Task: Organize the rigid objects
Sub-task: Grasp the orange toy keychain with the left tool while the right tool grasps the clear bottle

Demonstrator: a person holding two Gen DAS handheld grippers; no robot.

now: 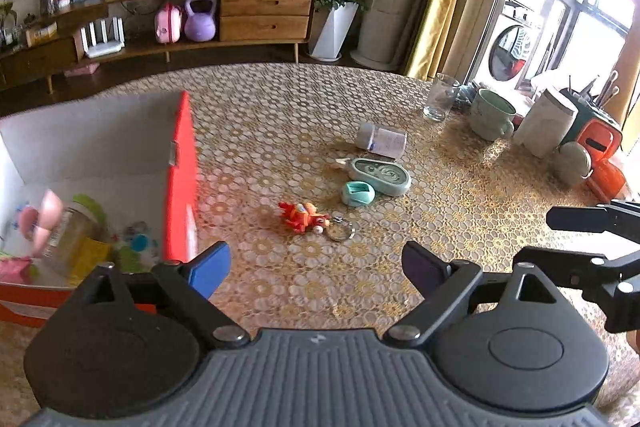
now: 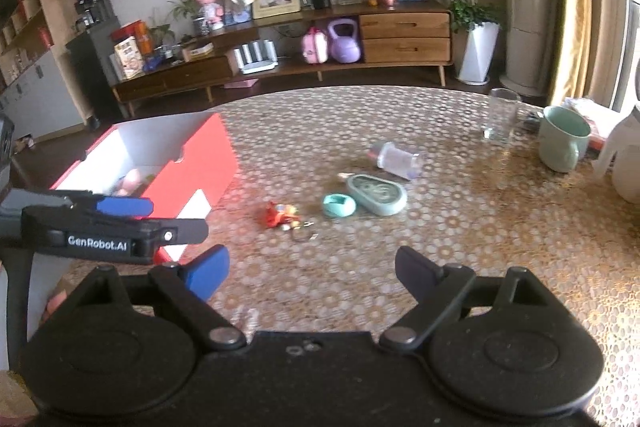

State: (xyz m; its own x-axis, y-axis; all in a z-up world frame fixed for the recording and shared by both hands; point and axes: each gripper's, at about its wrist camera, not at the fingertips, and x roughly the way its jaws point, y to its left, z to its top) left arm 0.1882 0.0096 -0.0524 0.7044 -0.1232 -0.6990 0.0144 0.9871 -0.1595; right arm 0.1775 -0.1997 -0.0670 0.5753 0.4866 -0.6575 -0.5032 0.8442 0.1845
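Tabletop (image 1: pixel 440 227) with a gold and white lace-pattern cover carries the loose items; the left hand-held gripper (image 1: pixel 316 271) hovers low over it with its fingers spread wide and nothing between them, and the right hand-held gripper (image 2: pixel 312 273) is likewise wide apart and empty. A red storage box (image 1: pixel 182 187) with white inner walls stands at the left of the tabletop, just beside the left gripper's blue finger pad; inside it lie a glass jar (image 1: pixel 70 235) with a green lid, a pink toy (image 1: pixel 44 219) and other small coloured pieces, too blurred to name with any certainty. Near the middle of the tabletop rests a red and orange toy keychain (image 1: pixel 302 217), its metal ring (image 1: pixel 340 229) lying flat beside it; just beyond are a small teal case (image 1: pixel 357 193) and a longer oval teal case (image 1: pixel 382 175), touching or nearly so; behind those a white bottle (image 1: pixel 382 141) lies on its side. Well apart, toward the right edge, stand a clear drinking glass (image 1: pixel 440 99), a pale green mug (image 1: pixel 490 115) and a white jug (image 1: pixel 546 125); a wooden sideboard (image 2: pixel 320 43) runs along the wall behind, with a purple kettlebell (image 2: pixel 344 41) on its lower shelf.
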